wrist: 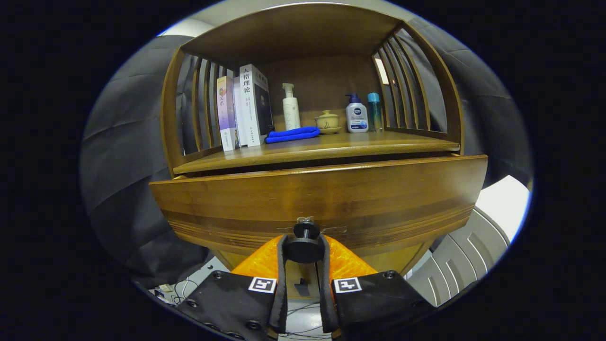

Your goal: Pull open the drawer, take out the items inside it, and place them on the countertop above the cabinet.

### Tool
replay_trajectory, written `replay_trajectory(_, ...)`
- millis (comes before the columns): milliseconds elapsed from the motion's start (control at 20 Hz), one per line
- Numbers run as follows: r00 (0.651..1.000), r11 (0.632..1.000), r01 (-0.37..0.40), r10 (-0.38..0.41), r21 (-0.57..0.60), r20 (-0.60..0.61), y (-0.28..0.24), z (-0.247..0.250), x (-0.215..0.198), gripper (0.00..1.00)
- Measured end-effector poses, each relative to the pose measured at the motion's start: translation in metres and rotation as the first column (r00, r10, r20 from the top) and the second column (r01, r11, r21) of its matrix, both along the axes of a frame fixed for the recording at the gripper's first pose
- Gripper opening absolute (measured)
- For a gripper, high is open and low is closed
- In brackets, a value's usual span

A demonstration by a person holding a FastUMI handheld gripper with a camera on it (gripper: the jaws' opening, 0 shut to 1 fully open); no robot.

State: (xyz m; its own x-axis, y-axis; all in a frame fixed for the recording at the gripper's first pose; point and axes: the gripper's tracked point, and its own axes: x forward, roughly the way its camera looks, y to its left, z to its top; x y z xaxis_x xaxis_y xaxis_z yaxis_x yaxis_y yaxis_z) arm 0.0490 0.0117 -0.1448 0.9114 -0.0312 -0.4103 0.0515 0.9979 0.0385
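Claw (304,249) fingers close on the round knob (304,245) of the drawer (322,199), at 6 o'clock below the bench (331,144), already out a crack. Pulling straight back, level and steady, should keep the knob from slipping.

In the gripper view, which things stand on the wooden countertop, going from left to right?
Upright books → folded blue cloth → white pump bottle → small lidded ceramic pot → white pump bottle with blue top → slim teal bottle.

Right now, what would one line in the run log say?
phase: opening drawer | claw: shut on drawer knob | drawer: slightly out | countertop: books, blue cloth, bottles, lidded cup
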Motion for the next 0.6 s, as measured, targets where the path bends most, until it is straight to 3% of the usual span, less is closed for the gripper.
replay_trajectory(600, 0.999, 0.999, -0.031, 0.03, -0.037, -0.034, 0.005, 0.002, -0.041, 0.3)
